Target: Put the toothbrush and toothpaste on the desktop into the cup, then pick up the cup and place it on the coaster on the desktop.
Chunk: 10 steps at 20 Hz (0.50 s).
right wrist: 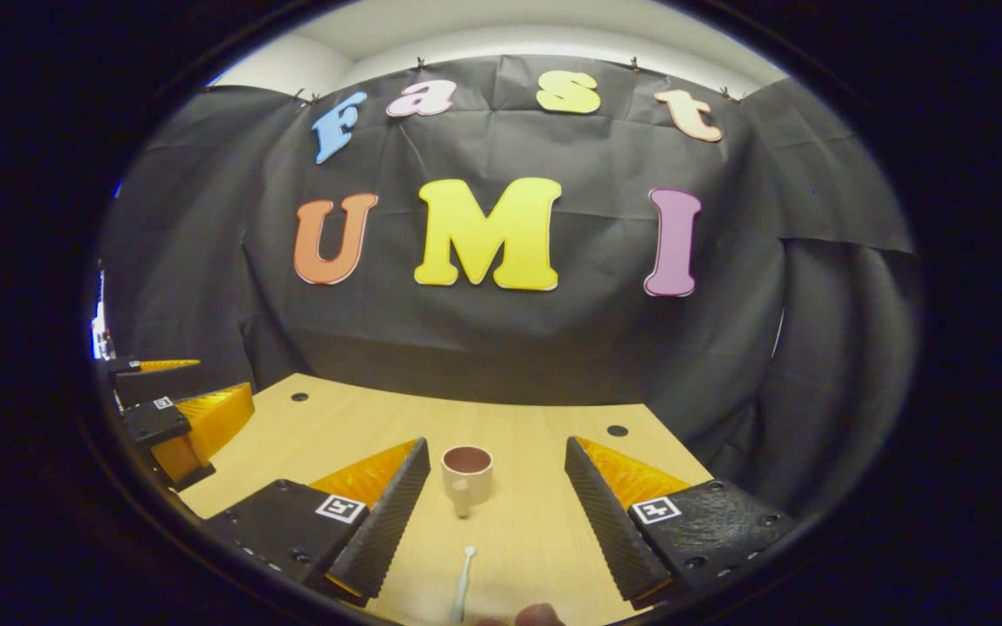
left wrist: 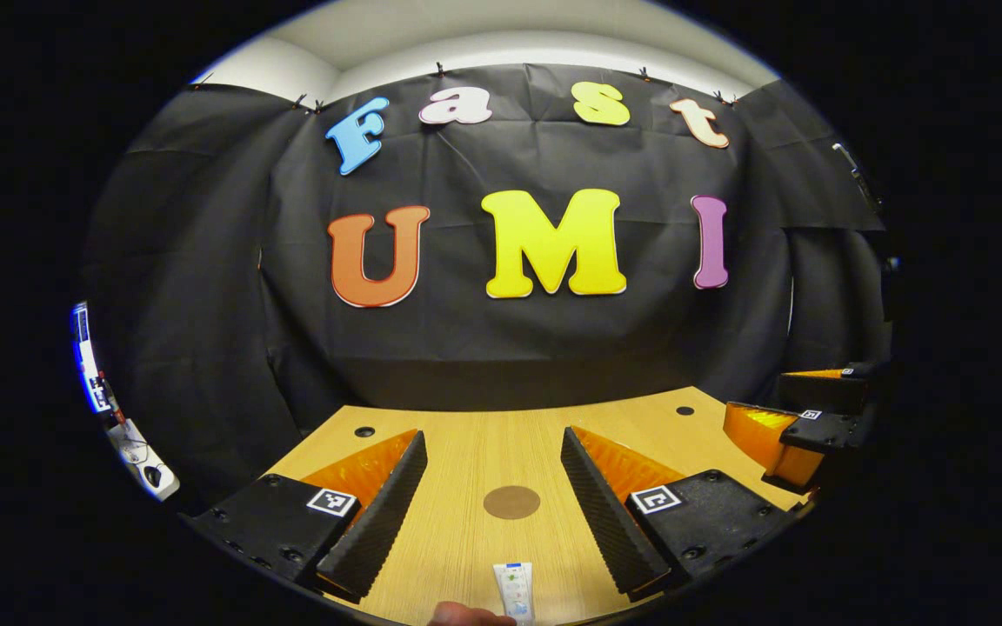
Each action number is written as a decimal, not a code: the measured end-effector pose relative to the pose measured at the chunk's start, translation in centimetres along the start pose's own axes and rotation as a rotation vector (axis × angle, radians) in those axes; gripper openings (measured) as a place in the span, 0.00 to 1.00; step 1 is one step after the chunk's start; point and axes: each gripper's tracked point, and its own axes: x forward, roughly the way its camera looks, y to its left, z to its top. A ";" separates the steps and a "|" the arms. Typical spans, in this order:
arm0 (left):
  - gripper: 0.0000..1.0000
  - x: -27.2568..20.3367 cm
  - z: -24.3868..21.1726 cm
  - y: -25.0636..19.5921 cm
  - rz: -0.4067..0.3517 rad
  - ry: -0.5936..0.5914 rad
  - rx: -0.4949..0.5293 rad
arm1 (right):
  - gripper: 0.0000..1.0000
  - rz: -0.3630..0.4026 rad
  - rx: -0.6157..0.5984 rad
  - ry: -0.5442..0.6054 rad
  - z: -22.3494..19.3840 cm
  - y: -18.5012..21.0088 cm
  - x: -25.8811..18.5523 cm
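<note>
Wooden counter (right wrist: 544, 530): empty cup (right wrist: 467, 474) and toothbrush (right wrist: 463, 584) between the spread right claw (right wrist: 497, 509); toothpaste (left wrist: 514, 591) and coaster (left wrist: 511, 502) between the spread left claw (left wrist: 494, 504).

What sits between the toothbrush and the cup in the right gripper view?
Nothing: bare wood desktop separates the toothbrush head from the cup, whose handle faces it.

Desktop (left wrist: 484, 452): light wood grain, with small dark round holes near the far corners. Coaster (left wrist: 511, 502): plain brown disc. Toothpaste (left wrist: 514, 591): white tube with small green and blue markings, seen at 6 o'clock in the left gripper view. Cup (right wrist: 466, 474): cream outside, reddish-brown inside. Toothbrush (right wrist: 463, 584): white, seen at 6 o'clock of the cup. Wall (right wrist: 501, 339): black creased cloth.
</note>
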 end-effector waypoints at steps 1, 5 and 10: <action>0.98 0.0 -0.9 0.0 -0.004 0.026 -0.003 | 0.95 -0.001 -0.004 0.020 -0.9 -0.2 0.1; 0.99 -0.2 -5.3 0.1 -0.012 0.165 -0.031 | 0.95 0.010 -0.002 0.151 -5.3 -0.1 0.4; 0.99 -2.3 -12.2 -0.8 -0.053 0.376 -0.065 | 0.95 0.020 -0.020 0.278 -9.8 0.4 0.6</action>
